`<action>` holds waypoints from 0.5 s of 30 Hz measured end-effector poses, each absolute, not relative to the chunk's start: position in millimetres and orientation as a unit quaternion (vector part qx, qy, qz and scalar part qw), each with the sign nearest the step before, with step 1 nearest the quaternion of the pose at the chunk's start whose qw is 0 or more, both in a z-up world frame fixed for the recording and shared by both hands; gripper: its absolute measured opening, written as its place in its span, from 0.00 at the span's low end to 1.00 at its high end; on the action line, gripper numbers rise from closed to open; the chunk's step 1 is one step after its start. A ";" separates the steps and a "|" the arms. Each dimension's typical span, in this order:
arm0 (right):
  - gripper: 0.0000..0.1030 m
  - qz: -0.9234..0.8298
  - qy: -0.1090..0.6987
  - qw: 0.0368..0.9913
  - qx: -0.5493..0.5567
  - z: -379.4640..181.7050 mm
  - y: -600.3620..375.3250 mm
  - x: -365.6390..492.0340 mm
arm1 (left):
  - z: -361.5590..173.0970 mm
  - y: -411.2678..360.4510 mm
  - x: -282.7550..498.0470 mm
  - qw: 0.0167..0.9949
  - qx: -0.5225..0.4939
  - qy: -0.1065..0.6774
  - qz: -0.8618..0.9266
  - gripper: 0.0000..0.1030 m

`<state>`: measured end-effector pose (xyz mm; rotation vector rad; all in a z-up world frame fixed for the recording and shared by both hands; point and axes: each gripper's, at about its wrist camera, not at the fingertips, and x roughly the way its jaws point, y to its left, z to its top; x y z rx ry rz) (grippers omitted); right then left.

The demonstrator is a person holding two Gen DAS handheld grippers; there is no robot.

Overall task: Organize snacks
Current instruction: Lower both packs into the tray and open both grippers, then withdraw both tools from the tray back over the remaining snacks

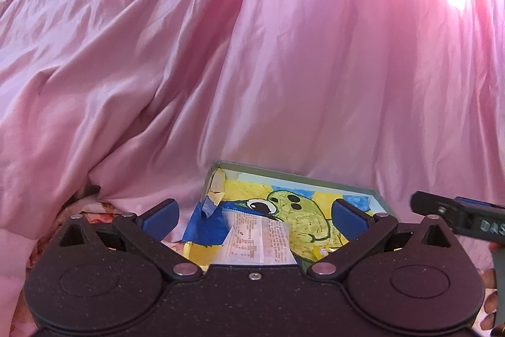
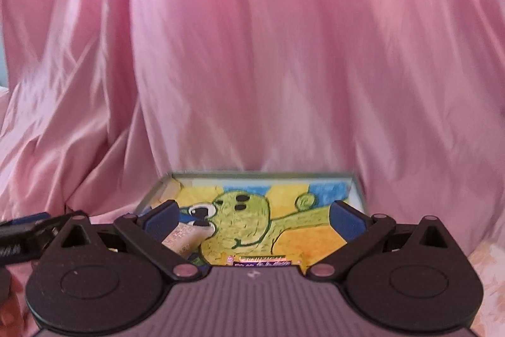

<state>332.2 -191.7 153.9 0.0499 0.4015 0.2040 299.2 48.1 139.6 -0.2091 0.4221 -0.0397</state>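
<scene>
Left wrist view first: your left gripper [image 1: 254, 218] has its jaws spread wide, with nothing between the blue pads [image 1: 161, 218]. Past them sits a shallow box [image 1: 293, 174] with grey-green walls, resting on pink satin sheet [image 1: 252, 52] that rises in folds behind it. The box floor carries a drawing of a green cartoon figure on yellow and blue. A white snack packet [image 1: 257, 242] printed with small text lies inside the box, near its front and toward the left side, partly covering the drawing. A small yellow wrapped sweet [image 1: 322, 251] lies just to its right. Torn tape or paper curls in the far left corner. Your right gripper [image 1: 457, 215] juts in from the right edge, beside the box.

Right wrist view: your right gripper [image 2: 252, 218] is likewise wide open and holds nothing. The same box [image 2: 358, 191] lies straight ahead, the picture somewhat blurred. The white packet [image 2: 186, 237] shows at the left of the box, just behind the left pad. A purple-labelled packet [image 2: 262, 261] peeks up at the near edge, mostly hidden by the gripper body. Your left gripper [image 2: 28, 229] shows at the left edge.
</scene>
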 end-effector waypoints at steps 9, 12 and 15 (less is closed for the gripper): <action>1.00 0.095 0.112 0.989 -0.012 161.3 -193.8 243.4 | 145.8 50.7 240.2 0.978 -0.097 0.182 -0.026 0.99; 1.00 0.095 0.104 0.990 -0.023 153.8 -192.5 217.8 | 139.5 52.3 217.4 0.978 -0.099 0.183 -0.028 0.99; 1.00 0.096 0.101 0.990 -0.026 144.7 -191.6 192.6 | 131.6 53.3 195.4 0.978 -0.102 0.180 -0.029 0.99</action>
